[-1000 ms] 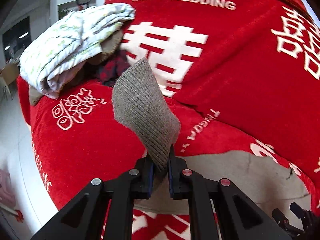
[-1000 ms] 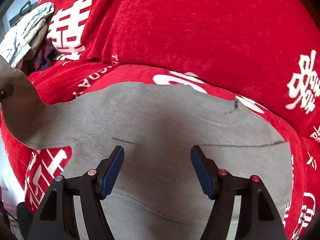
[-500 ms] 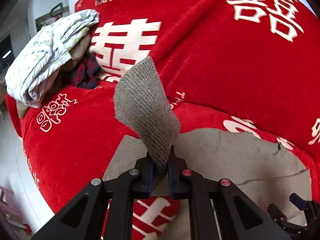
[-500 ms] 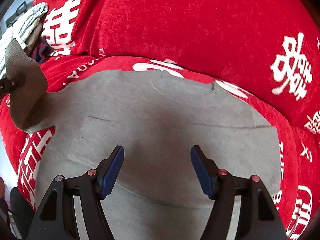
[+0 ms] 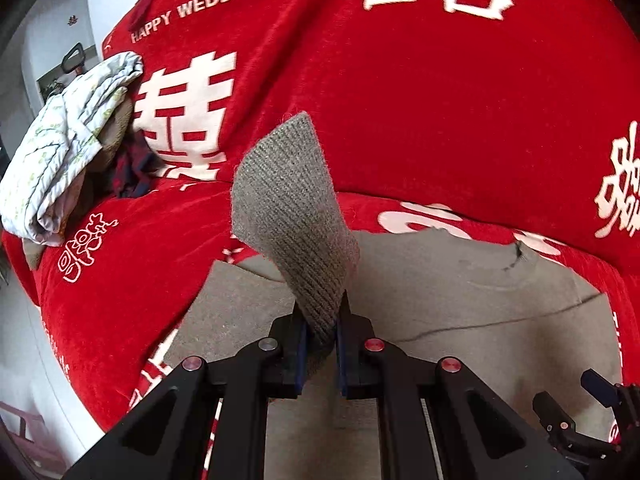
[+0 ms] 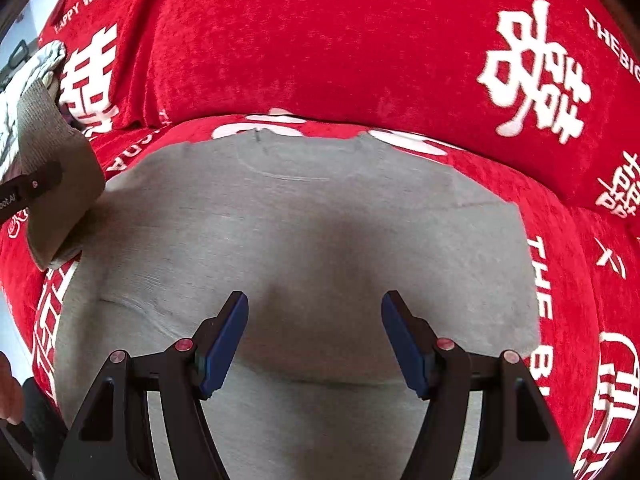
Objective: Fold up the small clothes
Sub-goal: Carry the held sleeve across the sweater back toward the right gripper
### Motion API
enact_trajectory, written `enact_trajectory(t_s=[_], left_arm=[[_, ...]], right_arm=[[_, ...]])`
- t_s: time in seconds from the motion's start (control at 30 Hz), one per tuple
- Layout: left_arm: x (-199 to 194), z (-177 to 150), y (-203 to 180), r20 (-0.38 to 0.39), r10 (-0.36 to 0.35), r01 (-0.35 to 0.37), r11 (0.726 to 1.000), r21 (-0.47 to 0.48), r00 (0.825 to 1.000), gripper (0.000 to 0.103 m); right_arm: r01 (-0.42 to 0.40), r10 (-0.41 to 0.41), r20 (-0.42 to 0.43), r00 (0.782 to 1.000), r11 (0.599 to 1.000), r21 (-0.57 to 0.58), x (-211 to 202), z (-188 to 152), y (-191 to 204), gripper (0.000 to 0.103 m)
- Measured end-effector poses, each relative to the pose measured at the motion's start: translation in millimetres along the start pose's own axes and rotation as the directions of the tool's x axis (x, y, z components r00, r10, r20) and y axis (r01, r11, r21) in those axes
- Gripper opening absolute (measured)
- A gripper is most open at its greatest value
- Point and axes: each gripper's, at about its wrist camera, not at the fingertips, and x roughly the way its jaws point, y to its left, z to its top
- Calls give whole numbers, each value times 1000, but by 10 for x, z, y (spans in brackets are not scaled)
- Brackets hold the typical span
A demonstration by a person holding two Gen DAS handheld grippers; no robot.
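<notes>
Nearest, in the left wrist view: left gripper clamped tight on the ribbed cuff of a grey sleeve, which stands up and forward from between the pads. Likely held this way to carry the sleeve inward across the body of the garment for a fold.

Just beyond and below: grey sweater spread flat on a red sofa cover printed with white characters and "HAPPY WEDDING", neckline toward the backrest. Right gripper poised low over the sweater's middle, jaws wide apart and holding nothing (probably waiting to pin or smooth the cloth).

Farther off, at the left end of the seat: heap of other clothes, a pale floral piece on top, well apart from the sweater.

Compared with a second ago: sleeve carried further across, so more of the grey body now seen beneath the left gripper; clothes heap shifted toward the left edge; grip unchanged on both sides; right gripper's view now centred on the neckline.
</notes>
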Motion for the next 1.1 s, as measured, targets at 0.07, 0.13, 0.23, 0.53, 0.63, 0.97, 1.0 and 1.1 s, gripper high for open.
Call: enact_trajectory(t_s=[0.07, 0.13, 0.23, 0.53, 0.63, 0.97, 1.0, 1.1], left_arm=[[-18, -12, -97, -3, -4, 4, 1000, 12, 1000, 13], [-44, -25, -196, -2, -7, 7, 1000, 28, 1000, 13], [-105, -31, -361, 7, -13, 13, 998, 55, 1000, 13], [-357, -2, -903, 42, -54, 48, 991, 128, 998, 13], [-427, -15, -1061, 48, -68, 60, 987, 151, 997, 13], [-567, -88, -1551, 47, -95, 83, 973, 216, 994, 13], [-581, -103, -1591, 46, -101, 88, 971, 224, 994, 13], [-624, -185, -1743, 46, -116, 101, 962, 253, 992, 13]], right_arm=[[5, -5, 5, 1000, 1000, 4, -28, -10, -78, 73], [10, -10, 12, 1000, 1000, 9, -57, -10, -148, 73], [13, -14, 26, 1000, 1000, 24, -106, -16, -285, 73], [33, -35, 47, 998, 998, 49, -224, -50, -643, 72], [34, -37, 51, 998, 997, 62, -251, -61, -769, 72], [40, -48, 72, 996, 994, 103, -320, -145, -1120, 72], [40, -48, 73, 996, 994, 106, -318, -156, -1142, 72], [41, -50, 73, 996, 992, 121, -312, -196, -1240, 72]])
